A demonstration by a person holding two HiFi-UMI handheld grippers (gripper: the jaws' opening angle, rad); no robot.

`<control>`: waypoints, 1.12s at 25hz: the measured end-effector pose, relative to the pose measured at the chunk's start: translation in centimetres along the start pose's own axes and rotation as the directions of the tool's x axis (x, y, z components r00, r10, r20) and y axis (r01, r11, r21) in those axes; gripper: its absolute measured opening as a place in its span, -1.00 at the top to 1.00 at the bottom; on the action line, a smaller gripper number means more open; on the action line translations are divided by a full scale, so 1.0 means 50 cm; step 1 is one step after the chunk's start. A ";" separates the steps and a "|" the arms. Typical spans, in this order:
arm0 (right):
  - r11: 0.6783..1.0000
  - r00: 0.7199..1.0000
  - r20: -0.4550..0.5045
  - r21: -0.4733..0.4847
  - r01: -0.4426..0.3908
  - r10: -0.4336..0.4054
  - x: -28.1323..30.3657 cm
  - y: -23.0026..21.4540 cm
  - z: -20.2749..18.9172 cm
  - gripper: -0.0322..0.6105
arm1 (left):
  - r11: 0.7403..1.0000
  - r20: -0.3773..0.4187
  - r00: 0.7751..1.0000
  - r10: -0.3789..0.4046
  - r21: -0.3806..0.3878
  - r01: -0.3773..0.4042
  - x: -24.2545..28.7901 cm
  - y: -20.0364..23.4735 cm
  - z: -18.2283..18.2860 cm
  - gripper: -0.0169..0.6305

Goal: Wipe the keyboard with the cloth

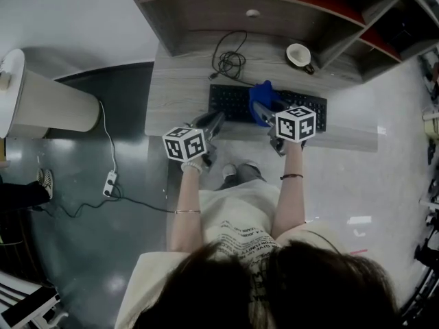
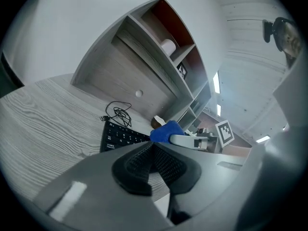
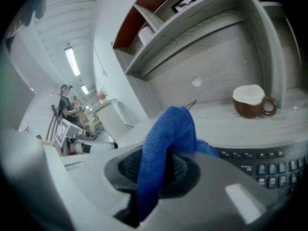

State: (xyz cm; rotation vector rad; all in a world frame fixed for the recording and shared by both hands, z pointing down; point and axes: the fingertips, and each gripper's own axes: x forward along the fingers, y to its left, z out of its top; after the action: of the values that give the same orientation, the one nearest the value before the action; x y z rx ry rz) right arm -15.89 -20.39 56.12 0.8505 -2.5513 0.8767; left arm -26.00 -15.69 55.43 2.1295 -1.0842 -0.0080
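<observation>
cloth (image 3: 166, 138) tight in r hand-held gripper (image 3: 161, 170) over keyboard (image 3: 269, 162); l hand-held gripper (image 2: 154, 162) w/ jaws together, empty

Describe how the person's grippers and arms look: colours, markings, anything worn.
The left gripper and right gripper are grey with black ribbed pads, each bearing a white cube with black square markers. Cream printed T-shirt; thin bracelet on left wrist, dark band on right.
</observation>
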 end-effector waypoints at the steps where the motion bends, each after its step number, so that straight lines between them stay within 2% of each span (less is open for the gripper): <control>1: 1.000 1.000 -0.003 -0.002 -0.010 0.010 0.003 0.002 0.001 0.72 | 1.000 0.000 1.000 0.004 0.000 -0.004 0.001 0.000 -0.001 0.99; 11: 0.994 0.993 -0.057 -0.038 -0.102 0.099 0.037 0.022 0.012 0.72 | 0.998 0.043 0.997 0.063 -0.029 -0.061 0.006 0.009 0.019 0.99; 17: 0.987 0.985 -0.088 -0.052 -0.151 0.146 0.045 0.032 0.012 0.72 | 0.997 0.039 0.996 0.078 -0.031 -0.077 0.022 -0.010 0.010 0.99; 28: 0.969 0.967 -0.119 -0.076 -0.235 0.226 0.055 0.051 0.018 0.72 | 0.987 0.075 0.985 0.156 -0.038 -0.153 0.011 -0.021 0.009 0.99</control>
State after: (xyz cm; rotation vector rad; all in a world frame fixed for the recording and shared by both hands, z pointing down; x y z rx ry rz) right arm -19.72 -20.53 55.53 0.4709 -2.6050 0.8411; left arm -25.07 -15.97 54.64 2.0257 -1.2844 -0.0350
